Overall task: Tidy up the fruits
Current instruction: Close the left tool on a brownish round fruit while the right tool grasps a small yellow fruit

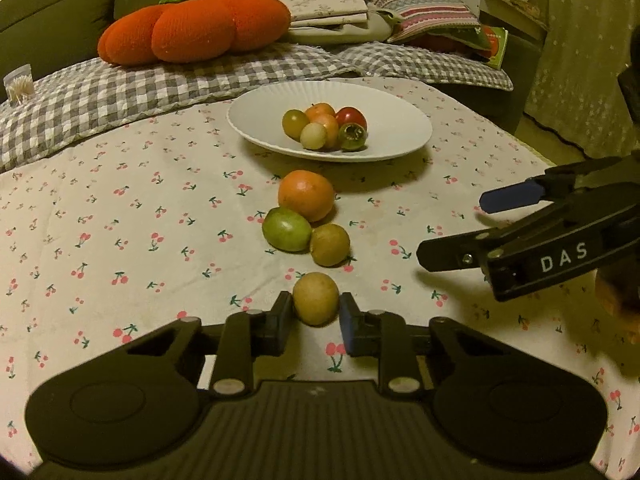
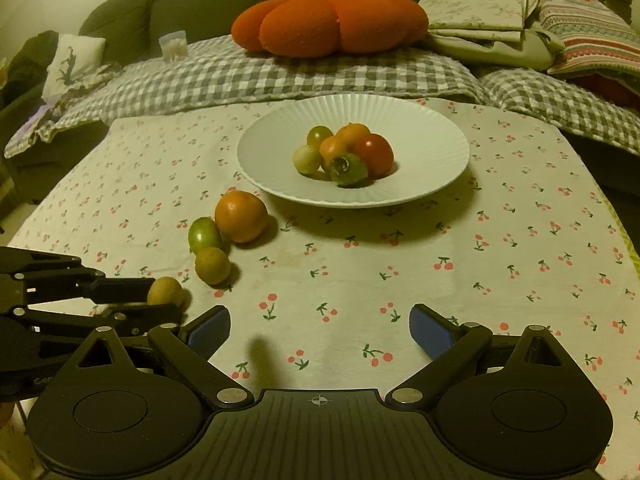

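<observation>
A white ribbed plate (image 1: 400,120) (image 2: 432,136) holds several small fruits, red, orange and green. On the cherry-print cloth in front of it lie an orange (image 1: 306,195) (image 2: 241,216), a green fruit (image 1: 287,229) (image 2: 205,235) and a brownish fruit (image 1: 330,245) (image 2: 212,265). My left gripper (image 1: 316,312) (image 2: 160,300) has its jaws around a small yellow-brown fruit (image 1: 316,298) (image 2: 165,291), touching or nearly touching it on the cloth. My right gripper (image 2: 320,332) (image 1: 456,232) is open and empty over the cloth.
An orange pumpkin-shaped cushion (image 1: 192,28) (image 2: 332,24) lies on a grey checked blanket (image 1: 120,88) behind the table. Folded linens (image 1: 332,4) (image 2: 480,20) and a striped pillow (image 1: 424,4) are at the back right. A toothpick box (image 1: 18,84) stands back left.
</observation>
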### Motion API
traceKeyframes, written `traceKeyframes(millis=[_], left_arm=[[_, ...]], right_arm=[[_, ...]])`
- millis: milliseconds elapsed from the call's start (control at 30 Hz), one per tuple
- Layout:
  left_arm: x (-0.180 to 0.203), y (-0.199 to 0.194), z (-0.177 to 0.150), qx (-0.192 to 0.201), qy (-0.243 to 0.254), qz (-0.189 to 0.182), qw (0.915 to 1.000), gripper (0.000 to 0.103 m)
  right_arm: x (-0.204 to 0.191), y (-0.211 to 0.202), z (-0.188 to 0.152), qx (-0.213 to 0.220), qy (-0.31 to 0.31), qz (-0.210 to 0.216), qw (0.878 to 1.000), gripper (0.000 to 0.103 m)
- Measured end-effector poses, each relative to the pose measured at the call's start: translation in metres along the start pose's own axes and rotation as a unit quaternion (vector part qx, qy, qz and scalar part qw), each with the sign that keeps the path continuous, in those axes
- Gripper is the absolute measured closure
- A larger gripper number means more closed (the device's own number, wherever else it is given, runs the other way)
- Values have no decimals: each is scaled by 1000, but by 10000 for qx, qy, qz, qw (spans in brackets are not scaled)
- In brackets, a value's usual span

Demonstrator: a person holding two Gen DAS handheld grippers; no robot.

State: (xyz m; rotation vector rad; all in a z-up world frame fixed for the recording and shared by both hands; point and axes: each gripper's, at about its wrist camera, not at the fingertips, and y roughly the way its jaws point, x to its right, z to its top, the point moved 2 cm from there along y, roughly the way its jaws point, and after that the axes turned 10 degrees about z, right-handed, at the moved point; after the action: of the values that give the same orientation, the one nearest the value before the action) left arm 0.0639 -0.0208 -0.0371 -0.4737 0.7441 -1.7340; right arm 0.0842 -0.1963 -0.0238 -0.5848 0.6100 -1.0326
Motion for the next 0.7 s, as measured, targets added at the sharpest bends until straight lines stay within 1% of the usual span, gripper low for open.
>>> traceKeyframes(millis=[133,367,700], left_arm=[[-7,-4,-1,-40,-65,81,9999,80],[-25,-10,-5,-100,-212,285,9993,80],[-39,-16,-8,-120,-336,363,9987,80]], right_arm=[[-1,1,0,-1,-10,10,10000,5],[-16,9,4,-35,-88,87,9999,5],[-40,29,11,-130,-289,226,9992,6]])
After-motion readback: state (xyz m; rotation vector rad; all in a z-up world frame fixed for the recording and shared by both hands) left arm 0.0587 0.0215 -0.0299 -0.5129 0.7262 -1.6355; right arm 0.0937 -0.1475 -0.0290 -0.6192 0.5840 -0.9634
